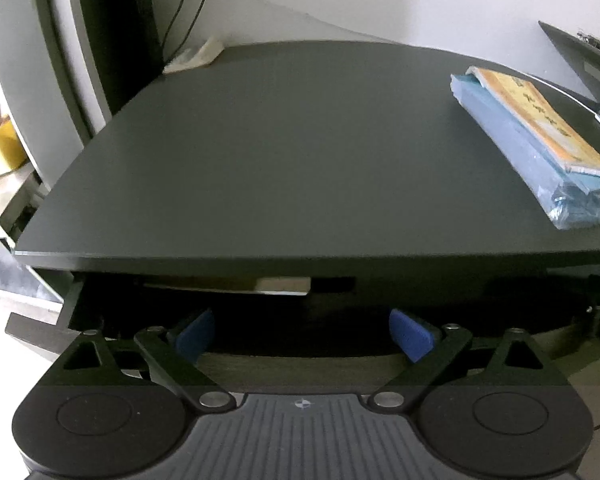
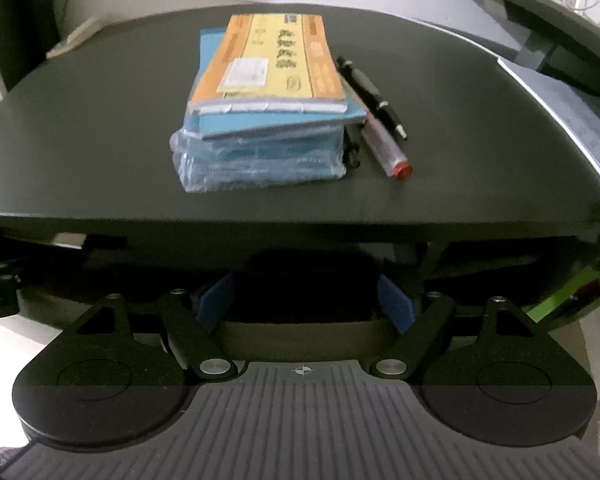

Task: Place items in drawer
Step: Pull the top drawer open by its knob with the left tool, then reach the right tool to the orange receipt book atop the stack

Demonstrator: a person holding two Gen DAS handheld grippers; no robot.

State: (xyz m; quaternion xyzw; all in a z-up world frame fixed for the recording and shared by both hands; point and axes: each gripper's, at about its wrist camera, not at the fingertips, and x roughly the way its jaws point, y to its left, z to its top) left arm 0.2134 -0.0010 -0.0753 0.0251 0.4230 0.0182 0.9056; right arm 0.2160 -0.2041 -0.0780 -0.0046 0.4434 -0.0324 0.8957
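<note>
A stack of booklets [image 2: 260,96] lies on the dark desk top [image 2: 80,132]: an orange and yellow one on top, blue ones beneath, the lowest in clear plastic wrap. Two pens lie to its right, a black pen [image 2: 374,96] and a clear marker with a red cap [image 2: 386,148]. The same stack [image 1: 536,144] shows at the right in the left wrist view. Under the desk edge the drawer [image 1: 228,284] stands pulled out, its inside dark. My left gripper [image 1: 304,334] is open over the drawer. My right gripper [image 2: 306,300] is open too, below the desk edge.
A power strip with a cable [image 1: 196,56] lies at the desk's back left corner. Another grey table [image 2: 540,8] stands to the right, holding wires. A yellow box [image 1: 0,152] sits on a shelf at far left. A green item [image 2: 572,292] hangs at the right.
</note>
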